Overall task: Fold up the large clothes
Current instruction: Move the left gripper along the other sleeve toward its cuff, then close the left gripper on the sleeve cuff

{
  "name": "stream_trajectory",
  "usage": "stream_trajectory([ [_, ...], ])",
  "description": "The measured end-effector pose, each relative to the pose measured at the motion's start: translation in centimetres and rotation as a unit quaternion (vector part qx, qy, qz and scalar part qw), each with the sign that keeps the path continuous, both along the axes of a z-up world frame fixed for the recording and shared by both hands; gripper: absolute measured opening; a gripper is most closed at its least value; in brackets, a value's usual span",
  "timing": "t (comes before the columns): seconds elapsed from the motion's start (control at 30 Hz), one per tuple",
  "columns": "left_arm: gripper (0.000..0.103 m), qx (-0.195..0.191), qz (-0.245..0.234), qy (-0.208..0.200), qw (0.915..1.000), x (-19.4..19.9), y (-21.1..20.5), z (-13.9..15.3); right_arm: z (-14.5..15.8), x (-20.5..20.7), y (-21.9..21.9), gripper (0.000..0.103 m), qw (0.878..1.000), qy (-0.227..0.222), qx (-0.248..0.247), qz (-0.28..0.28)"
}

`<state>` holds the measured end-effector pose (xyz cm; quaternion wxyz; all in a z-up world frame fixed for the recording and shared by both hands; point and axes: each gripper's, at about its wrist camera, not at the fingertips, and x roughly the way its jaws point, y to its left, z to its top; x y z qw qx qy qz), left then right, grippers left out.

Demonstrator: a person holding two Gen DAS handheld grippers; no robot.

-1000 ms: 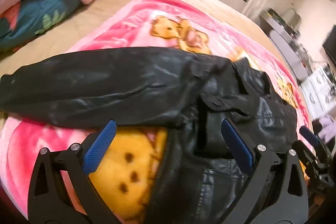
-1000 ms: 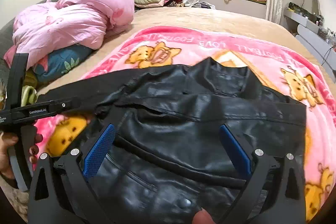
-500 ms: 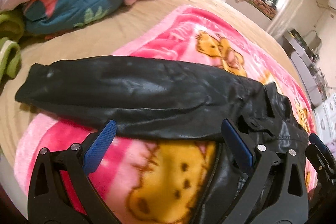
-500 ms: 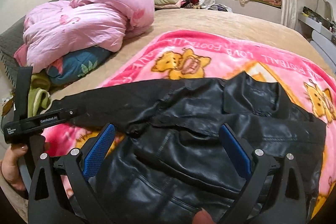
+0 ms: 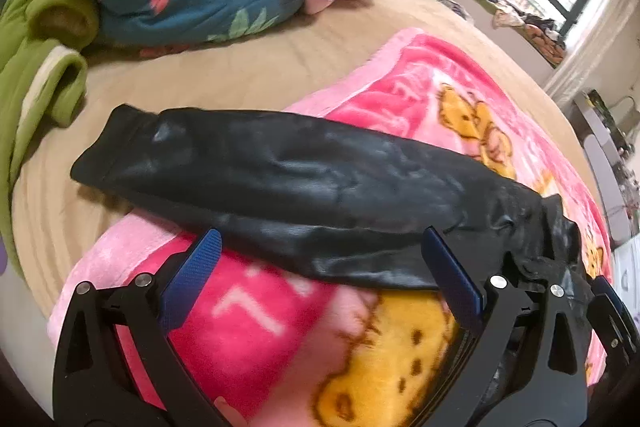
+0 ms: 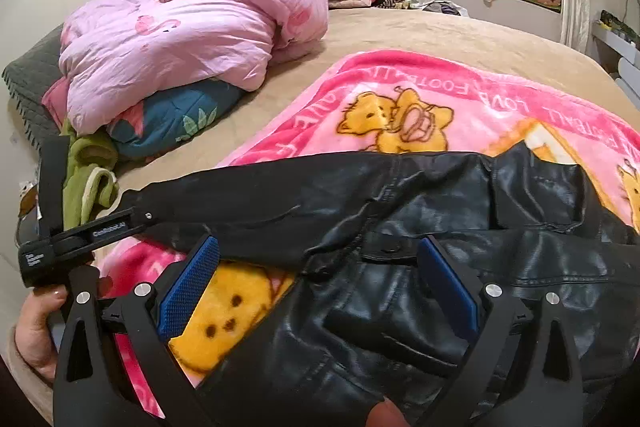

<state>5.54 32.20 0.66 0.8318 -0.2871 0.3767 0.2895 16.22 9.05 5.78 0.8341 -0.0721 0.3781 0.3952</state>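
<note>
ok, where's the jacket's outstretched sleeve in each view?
Left wrist: the sleeve crosses mid-frame, cuff at left, just beyond the open fingers.
Right wrist: the sleeve lies left of centre, cuff toward the left gripper.
Shared landmark: green garment beyond the cuff.

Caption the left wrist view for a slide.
Open left gripper hovering near the outstretched sleeve of a black leather jacket on a pink cartoon blanket.

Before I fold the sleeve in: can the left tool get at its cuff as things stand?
Probably yes. The left tool is open with nothing held, and the sleeve lies flat and uncovered ahead of it. The cuff is off to its left on the bare bed, with nothing in between.
</note>
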Motion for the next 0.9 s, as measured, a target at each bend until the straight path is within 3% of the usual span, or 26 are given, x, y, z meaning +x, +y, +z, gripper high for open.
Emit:
stream_trajectory([
  [0.67,0.094,-0.037,0.106,0.019,0.9935,-3.9,6.4,-2.5,-0.8,-2.0,2.7,0.099,1.0,0.014,-0.002,0.028],
  [0.9,0.094,-0.104,0.128,-0.001,0.9863,-4.3,9.9,-4.6,-0.8,-2.4,1.2,0.098,1.0,0.022,0.004,0.017],
])
